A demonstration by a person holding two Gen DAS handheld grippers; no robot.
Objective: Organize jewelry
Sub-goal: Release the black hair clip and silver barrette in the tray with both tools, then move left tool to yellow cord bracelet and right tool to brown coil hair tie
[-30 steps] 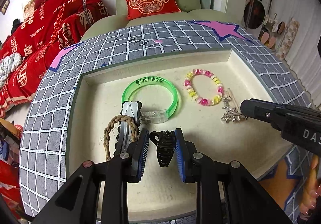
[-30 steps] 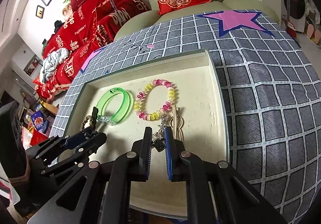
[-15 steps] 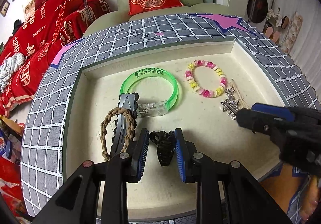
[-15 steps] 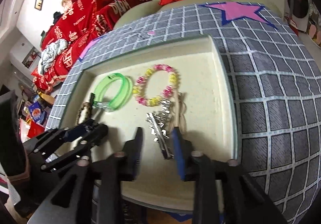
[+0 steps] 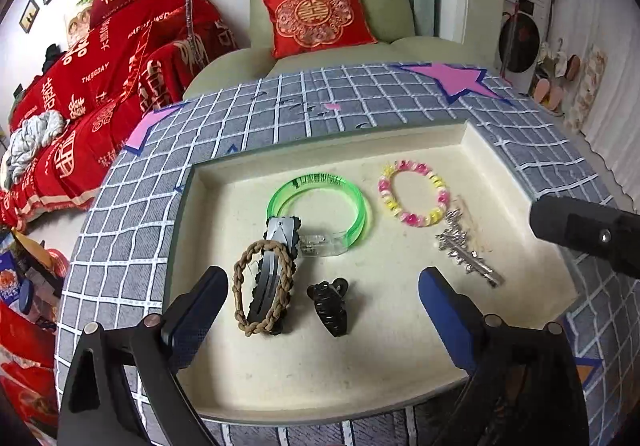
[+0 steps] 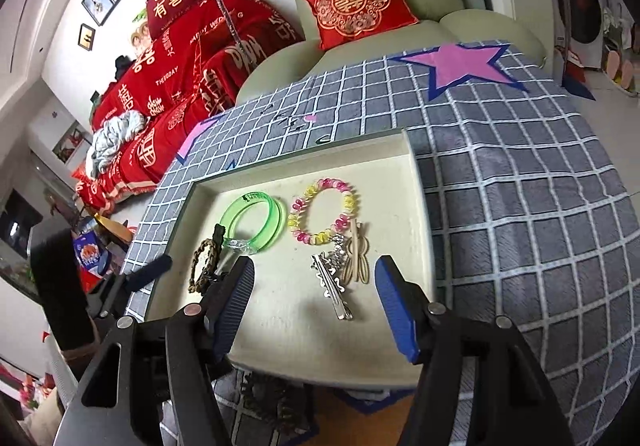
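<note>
A cream tray point(image 5: 400, 378) point(image 6: 416, 182) holds the jewelry. In the left wrist view lie a green bangle point(image 5: 320, 182), a pink-and-yellow bead bracelet point(image 5: 412, 193), a silver hair clip point(image 5: 466, 252), a black claw clip point(image 5: 329, 304) and a braided brown band point(image 5: 261, 284) over a black barrette. My left gripper point(image 5: 324, 310) is open, above the claw clip, empty. My right gripper point(image 6: 314, 296) is open above the silver clip point(image 6: 332, 282), beside a wooden clip point(image 6: 356, 258). The green bangle point(image 6: 256, 224) and bead bracelet point(image 6: 322, 216) lie behind.
The tray rests on a grey checked cloth point(image 6: 520, 186) with pink stars. A green armchair with a red cushion point(image 5: 316, 16) stands behind it. A sofa with red covers point(image 5: 100, 78) is at the left. The right gripper's body point(image 5: 588, 234) reaches in over the tray's right edge.
Both grippers have opened wide and pulled back. The left let go of the black claw clip, the right let go of the silver clip; both now lie on the tray.
</note>
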